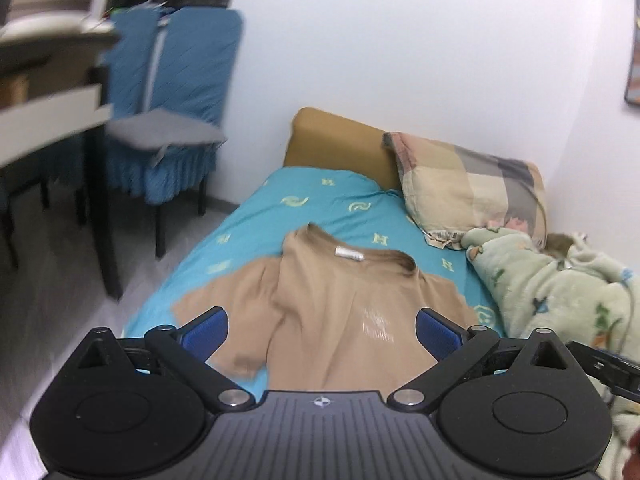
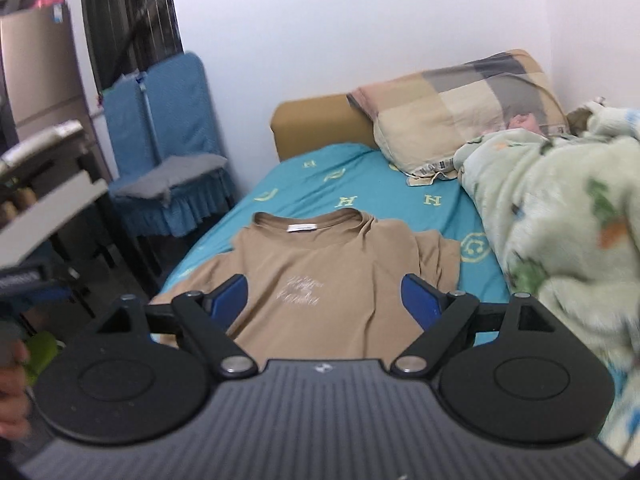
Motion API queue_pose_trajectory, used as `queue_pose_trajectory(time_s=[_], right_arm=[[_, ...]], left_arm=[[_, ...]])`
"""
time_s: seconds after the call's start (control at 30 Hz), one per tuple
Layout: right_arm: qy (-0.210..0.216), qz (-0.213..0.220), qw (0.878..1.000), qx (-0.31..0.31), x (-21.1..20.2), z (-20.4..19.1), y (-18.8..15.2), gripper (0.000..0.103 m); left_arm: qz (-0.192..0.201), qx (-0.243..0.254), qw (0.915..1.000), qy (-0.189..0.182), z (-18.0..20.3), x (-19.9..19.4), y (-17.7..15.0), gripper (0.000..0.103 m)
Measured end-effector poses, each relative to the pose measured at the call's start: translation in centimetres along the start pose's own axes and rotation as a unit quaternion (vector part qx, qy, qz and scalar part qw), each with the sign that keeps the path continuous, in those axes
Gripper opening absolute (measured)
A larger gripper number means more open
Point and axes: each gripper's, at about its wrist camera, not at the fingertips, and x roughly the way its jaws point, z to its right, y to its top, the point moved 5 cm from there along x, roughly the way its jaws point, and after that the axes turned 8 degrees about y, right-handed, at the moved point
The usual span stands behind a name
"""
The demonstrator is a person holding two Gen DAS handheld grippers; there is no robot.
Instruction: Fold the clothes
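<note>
A tan T-shirt (image 1: 340, 312) (image 2: 320, 276) lies face up on the teal bed sheet (image 1: 320, 204) (image 2: 360, 184), its collar toward the headboard and a pale print on the chest. Its sleeves are loosely bunched at both sides. My left gripper (image 1: 322, 332) hangs above the shirt's lower part, open, with nothing between its blue pads. My right gripper (image 2: 324, 300) is also held over the shirt, open and empty. Neither touches the cloth. The shirt's hem is hidden behind the gripper bodies.
A checked pillow (image 1: 472, 192) (image 2: 460, 112) leans on the brown headboard (image 1: 336, 140). A pale green fleece blanket (image 1: 560, 300) (image 2: 560, 220) is heaped along the bed's right side. A blue-covered chair (image 1: 172, 112) (image 2: 172, 160) and a table edge (image 1: 48, 120) stand to the left. A hand (image 2: 12, 392) shows at far left.
</note>
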Motion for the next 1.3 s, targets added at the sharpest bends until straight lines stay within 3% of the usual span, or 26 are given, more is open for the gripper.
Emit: queue_pose_trajectory(time_s=[0.17, 0.23, 0.33, 0.43, 0.57, 0.9, 0.97, 1.07, 1.1, 1.2, 1.3], right_arm=[[0.018, 0.05, 0.999, -0.01, -3.9, -1.1, -4.1, 0.085], [0.015, 0.032, 0.999, 0.01, -3.5, -0.4, -6.1, 0.085], [0.025, 0.008, 0.999, 0.04, -2.5, 0.7, -7.4, 0.085], [0.025, 0.005, 0.998, 0.06, -1.8, 1.5, -7.5, 0.085], [0.048, 0.005, 0.995, 0.091, -0.4, 2.1, -7.8, 0.085], [0.034, -0.038, 0.993, 0.108, 6.0, 4.4, -8.8, 0.085], [0.029, -0.045, 0.993, 0.101, 6.8, 4.5, -9.1, 0.085], [0.021, -0.056, 0.994, 0.09, 7.6, 4.7, -9.6, 0.085], [0.019, -0.057, 0.994, 0.087, 7.8, 4.7, -9.7, 0.085], [0.009, -0.058, 0.995, 0.085, 8.2, 5.0, -9.6, 0.085], [-0.001, -0.056, 0.994, 0.09, 8.8, 5.5, -9.4, 0.085]], left_arm=[[-0.016, -0.031, 0.9993, 0.014, -2.6, -2.4, -1.9, 0.101], [-0.024, -0.048, 0.9983, 0.021, -3.5, -1.8, -2.1, 0.101], [-0.044, -0.107, 0.9925, 0.037, -5.5, 0.8, -2.6, 0.089], [-0.052, -0.172, 0.9825, 0.051, -7.9, 3.9, -2.9, 0.088], [-0.054, -0.22, 0.9711, 0.075, -10.7, 8.2, -3.8, 0.084], [-0.049, -0.232, 0.9667, 0.096, -12.1, 18.8, -4.8, 0.072], [-0.035, -0.21, 0.9718, 0.102, -11.9, 20.4, -4.2, 0.063], [-0.041, -0.18, 0.9778, 0.099, -11.4, 22.5, -3.4, 0.027], [-0.045, -0.165, 0.9792, 0.109, -11.2, 23.0, -3.0, 0.006], [-0.05, -0.142, 0.9799, 0.132, -11.3, 24.4, -0.8, 0.004], [-0.014, -0.112, 0.9804, 0.162, -11.8, 25.2, 4.0, 0.003]])
